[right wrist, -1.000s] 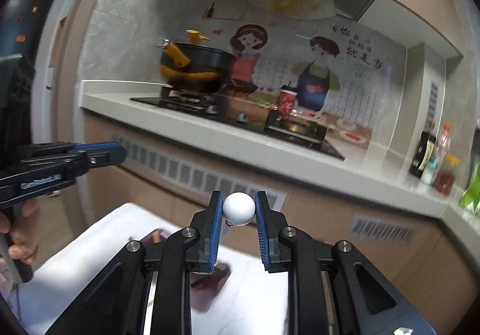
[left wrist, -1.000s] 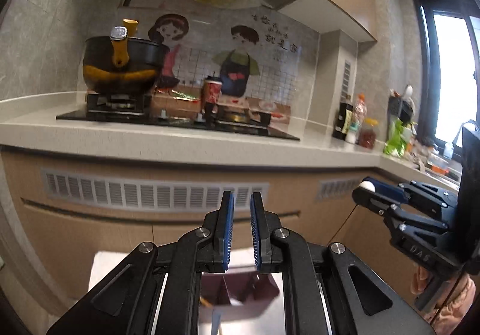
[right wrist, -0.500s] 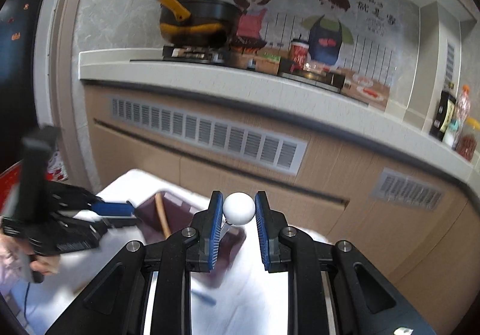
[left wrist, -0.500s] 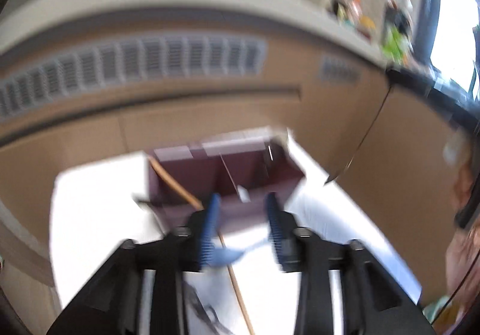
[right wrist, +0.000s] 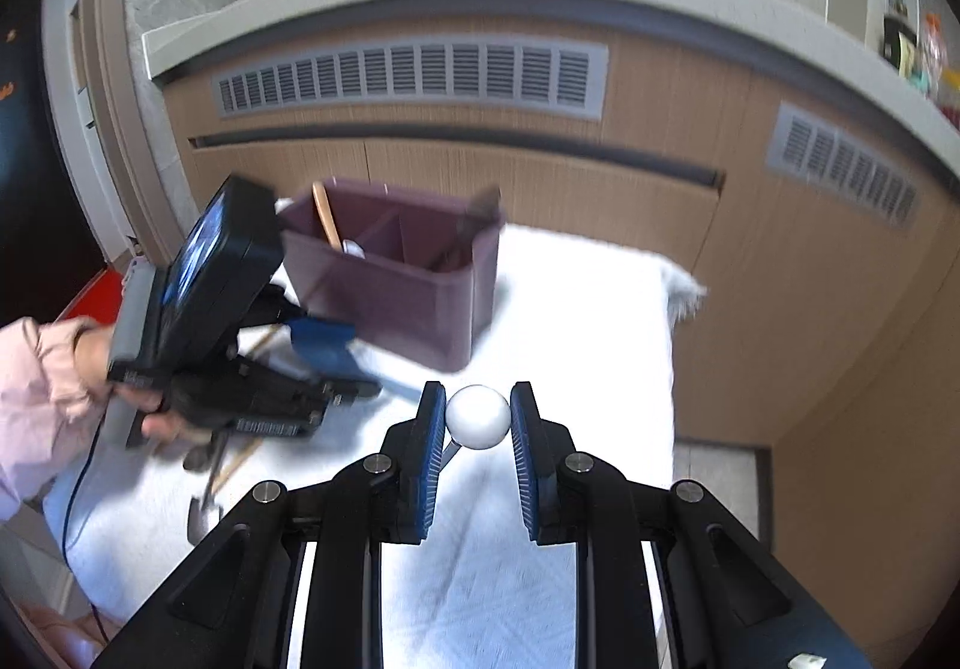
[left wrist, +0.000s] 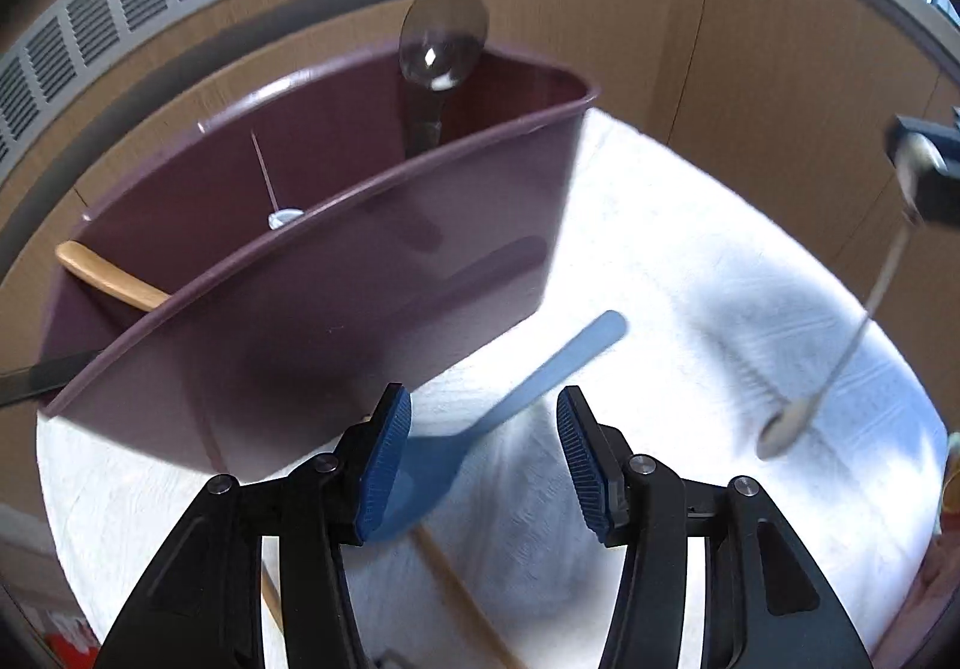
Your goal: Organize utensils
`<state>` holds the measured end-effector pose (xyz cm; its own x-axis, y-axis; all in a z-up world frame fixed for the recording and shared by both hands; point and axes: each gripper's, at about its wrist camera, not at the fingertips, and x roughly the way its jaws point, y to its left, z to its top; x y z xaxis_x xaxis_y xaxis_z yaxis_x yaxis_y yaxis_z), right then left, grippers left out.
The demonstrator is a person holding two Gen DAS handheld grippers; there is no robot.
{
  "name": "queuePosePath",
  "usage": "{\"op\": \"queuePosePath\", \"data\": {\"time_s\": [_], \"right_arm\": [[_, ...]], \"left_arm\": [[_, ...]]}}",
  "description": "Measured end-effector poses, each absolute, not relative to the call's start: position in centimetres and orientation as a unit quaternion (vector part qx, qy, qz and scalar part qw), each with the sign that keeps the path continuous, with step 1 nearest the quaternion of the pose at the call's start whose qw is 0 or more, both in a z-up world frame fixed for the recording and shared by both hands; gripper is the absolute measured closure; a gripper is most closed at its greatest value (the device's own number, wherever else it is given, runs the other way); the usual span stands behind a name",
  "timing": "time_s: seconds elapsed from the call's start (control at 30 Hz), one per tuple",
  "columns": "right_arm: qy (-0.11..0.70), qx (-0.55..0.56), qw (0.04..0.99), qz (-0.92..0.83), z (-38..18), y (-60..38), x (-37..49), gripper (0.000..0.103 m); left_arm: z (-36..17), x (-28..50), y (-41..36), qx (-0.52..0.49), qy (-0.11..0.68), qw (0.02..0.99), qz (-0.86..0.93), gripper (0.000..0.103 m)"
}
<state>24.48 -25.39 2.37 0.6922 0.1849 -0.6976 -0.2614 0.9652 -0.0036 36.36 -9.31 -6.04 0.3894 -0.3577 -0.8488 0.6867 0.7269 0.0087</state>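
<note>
In the left wrist view, the left gripper [left wrist: 483,459] hung low over a table covered with a white cloth [left wrist: 660,261], just in front of a maroon utensil holder [left wrist: 336,297]. Its jaws were parting, with nothing pressed between the pads; a blue spoon [left wrist: 510,405] lay on the cloth below the gap, its bowl under the left finger and its handle running away toward the right end of the holder. The holder stood near the table's far edge, divided into compartments. A wooden handle [left wrist: 108,276] leaned out of its left end, a large metal spoon [left wrist: 443,39] stood up at its far wall, and a thin metal utensil [left wrist: 270,189] rested in the middle part. Wooden sticks [left wrist: 462,591] lay on the cloth near the table's near edge, partly hidden by the gripper. At the right edge of the picture, a long metal spoon [left wrist: 840,363] hung bowl down from the right gripper [left wrist: 921,171].

In the right wrist view, the right gripper [right wrist: 478,429] was clamped on the white ball end [right wrist: 478,417] of that spoon, over the middle of the cloth [right wrist: 576,321]. The holder [right wrist: 396,279] sat toward the far left corner. A hand [right wrist: 114,381] in a pink sleeve held the left gripper [right wrist: 336,363] low beside the holder's near wall.
</note>
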Motion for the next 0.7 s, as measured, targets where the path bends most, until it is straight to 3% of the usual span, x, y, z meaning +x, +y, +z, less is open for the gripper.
{"op": "queuePosePath", "data": {"time_s": [0.2,0.4,0.7], "right_arm": [[0.383,-0.043,0.914,0.127,1.0,-25.9,24.0,0.084],[0.379,-0.041,0.915,0.13,1.1,-25.9,24.4,0.084],[0.371,-0.044,0.918,0.131,1.3,-25.5,24.5,0.084]], "left_arm": [[-7.6,36.6,-7.6,0.172,0.497,0.794,-0.306,0.046],[-7.2,32.1,-6.6,0.142,0.54,0.754,-0.346,0.046],[-5.2,32.8,-10.9,0.186,0.516,0.756,-0.357,0.054]]}}
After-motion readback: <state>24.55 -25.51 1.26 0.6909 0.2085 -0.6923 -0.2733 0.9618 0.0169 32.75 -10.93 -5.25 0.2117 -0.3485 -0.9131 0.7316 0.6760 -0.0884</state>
